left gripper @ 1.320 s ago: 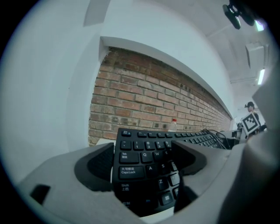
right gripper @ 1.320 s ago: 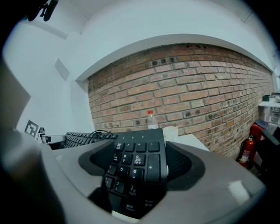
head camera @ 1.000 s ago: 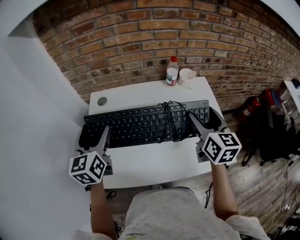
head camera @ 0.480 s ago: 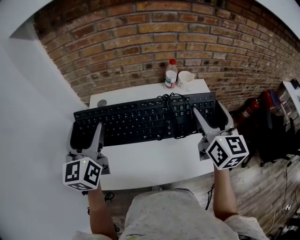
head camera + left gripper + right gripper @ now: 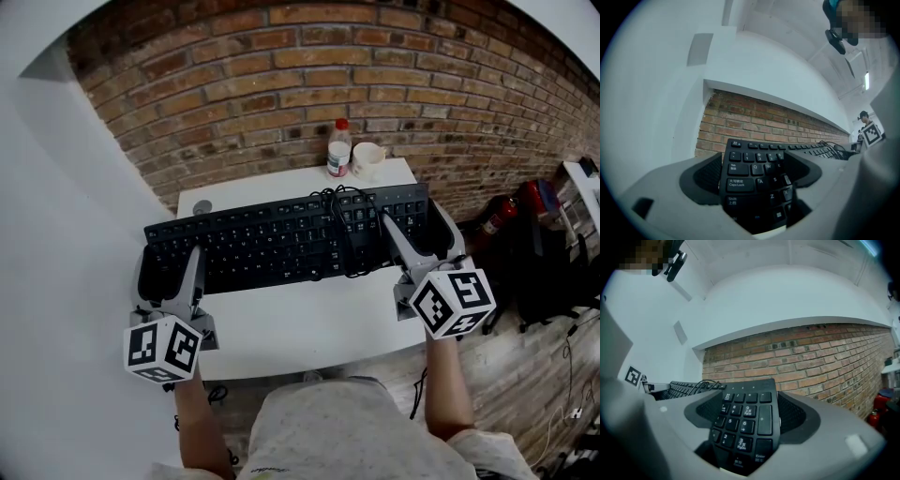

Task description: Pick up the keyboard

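Over the small white desk [image 5: 309, 330], in front of the brick wall [image 5: 281, 75], the black keyboard [image 5: 272, 246] is being held level by its two short ends. Its left end, at the Tab and Caps Lock keys, is being clamped between the wide-spread jaws of the left gripper [image 5: 169, 268], and its right end, at the number pad, is being clamped likewise by the right gripper [image 5: 415, 230]. A black cable [image 5: 342, 225] is being carried coiled on the keys, with a red-capped bottle [image 5: 338, 148] and a white mug [image 5: 367, 159] beyond it at the desk's far edge.

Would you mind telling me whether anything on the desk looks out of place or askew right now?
The black cable lies tangled across the keyboard, right of centre, rather than trailing off the desk. The bottle and mug behind stand upright; nothing looks spilled.
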The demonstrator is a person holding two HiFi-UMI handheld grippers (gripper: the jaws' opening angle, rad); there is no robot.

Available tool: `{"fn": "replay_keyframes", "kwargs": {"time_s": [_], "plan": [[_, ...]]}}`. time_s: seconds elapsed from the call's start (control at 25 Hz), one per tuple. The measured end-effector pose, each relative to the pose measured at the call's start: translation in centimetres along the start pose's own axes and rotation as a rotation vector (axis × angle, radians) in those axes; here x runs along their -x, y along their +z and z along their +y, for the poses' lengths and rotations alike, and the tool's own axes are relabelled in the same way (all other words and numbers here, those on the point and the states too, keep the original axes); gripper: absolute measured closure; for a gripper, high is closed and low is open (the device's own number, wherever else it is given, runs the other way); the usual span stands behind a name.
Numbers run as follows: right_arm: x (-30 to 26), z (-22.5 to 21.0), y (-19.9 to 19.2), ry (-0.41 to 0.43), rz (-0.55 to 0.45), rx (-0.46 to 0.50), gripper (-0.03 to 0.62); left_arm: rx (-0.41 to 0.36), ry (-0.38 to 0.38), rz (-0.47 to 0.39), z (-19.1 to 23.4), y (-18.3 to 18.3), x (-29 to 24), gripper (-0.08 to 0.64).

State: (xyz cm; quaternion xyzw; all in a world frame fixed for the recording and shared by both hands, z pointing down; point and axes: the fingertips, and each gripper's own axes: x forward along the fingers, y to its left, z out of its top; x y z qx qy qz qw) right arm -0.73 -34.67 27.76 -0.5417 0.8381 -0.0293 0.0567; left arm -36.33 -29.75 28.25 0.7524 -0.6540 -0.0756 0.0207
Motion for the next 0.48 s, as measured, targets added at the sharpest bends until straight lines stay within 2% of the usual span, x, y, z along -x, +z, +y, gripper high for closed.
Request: {"fn": "replay_keyframes", "kwargs": {"time_s": [0.48], "plan": [[0.11,-0.22,-0.03,0.002,0.008,0.000,0.216,0.007,0.005,0.009,-0.22,-0.25,0.05,0.155]]}}
